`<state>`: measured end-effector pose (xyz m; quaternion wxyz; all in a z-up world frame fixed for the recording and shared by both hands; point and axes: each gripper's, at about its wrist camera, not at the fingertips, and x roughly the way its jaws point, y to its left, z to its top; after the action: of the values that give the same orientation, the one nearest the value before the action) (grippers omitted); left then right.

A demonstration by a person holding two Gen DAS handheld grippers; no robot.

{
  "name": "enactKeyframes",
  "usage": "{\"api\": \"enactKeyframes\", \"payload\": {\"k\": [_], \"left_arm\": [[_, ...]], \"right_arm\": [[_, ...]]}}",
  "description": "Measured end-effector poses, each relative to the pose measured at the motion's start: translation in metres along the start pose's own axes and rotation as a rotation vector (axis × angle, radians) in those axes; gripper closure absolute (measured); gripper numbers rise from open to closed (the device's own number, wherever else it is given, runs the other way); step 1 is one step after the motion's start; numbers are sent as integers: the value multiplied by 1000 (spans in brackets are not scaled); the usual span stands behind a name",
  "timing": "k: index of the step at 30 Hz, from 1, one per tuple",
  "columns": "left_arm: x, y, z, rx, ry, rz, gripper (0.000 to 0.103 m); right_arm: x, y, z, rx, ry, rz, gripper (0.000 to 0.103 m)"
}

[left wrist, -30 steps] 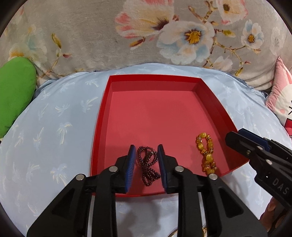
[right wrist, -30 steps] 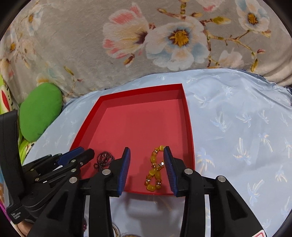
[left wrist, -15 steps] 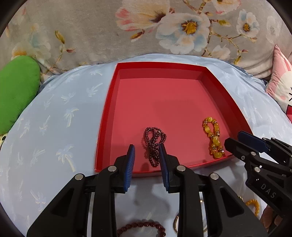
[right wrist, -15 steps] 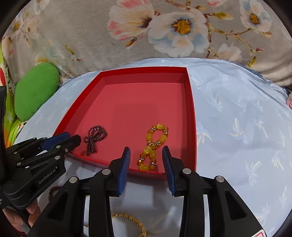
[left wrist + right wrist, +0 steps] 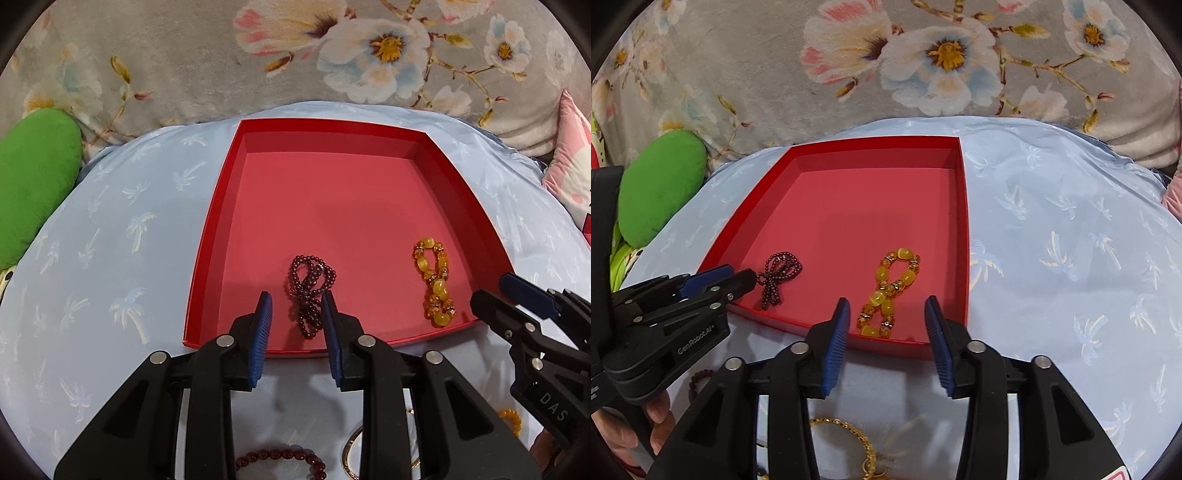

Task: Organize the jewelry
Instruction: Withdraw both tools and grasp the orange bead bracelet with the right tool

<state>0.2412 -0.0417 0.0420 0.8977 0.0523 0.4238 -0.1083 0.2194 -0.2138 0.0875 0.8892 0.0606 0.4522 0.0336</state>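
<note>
A red tray lies on a pale blue cloth. In it lie a dark maroon bead bracelet and a yellow bead bracelet, both twisted into figure-eights. My left gripper is open and empty above the tray's near edge, its tips either side of the maroon bracelet's near end. My right gripper is open and empty, straddling the yellow bracelet's near end. Each gripper shows in the other's view, the right and the left.
On the cloth in front of the tray lie a dark red bead bracelet, a gold ring-shaped piece, a small yellow bead piece and a gold chain bracelet. A green cushion lies left, a pink one right, floral fabric behind.
Both grippers have drawn back towards me from the tray, leaving the bracelets lying in it. The right gripper's jaws have opened wider. More loose jewelry has come into view on the cloth.
</note>
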Motion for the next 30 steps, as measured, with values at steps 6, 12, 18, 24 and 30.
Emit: {"api": "enactKeyframes", "payload": {"k": [6, 12, 18, 24, 30], "left_arm": [[-11, -5, -3, 9, -2, -41, 78], [-15, -16, -1, 25, 12, -81, 78], [-22, -14, -2, -8, -10, -75, 77], [-30, -1, -3, -46, -28, -61, 77], [-35, 6, -5, -64, -34, -71, 77]], "right_arm": [[3, -10, 1, -18, 3, -7, 63], [8, -6, 6, -54, 8, -37, 63], [9, -10, 7, -69, 5, -45, 65], [8, -29, 8, -46, -1, -118, 65], [-11, -31, 1, -10, -35, -86, 60]]}}
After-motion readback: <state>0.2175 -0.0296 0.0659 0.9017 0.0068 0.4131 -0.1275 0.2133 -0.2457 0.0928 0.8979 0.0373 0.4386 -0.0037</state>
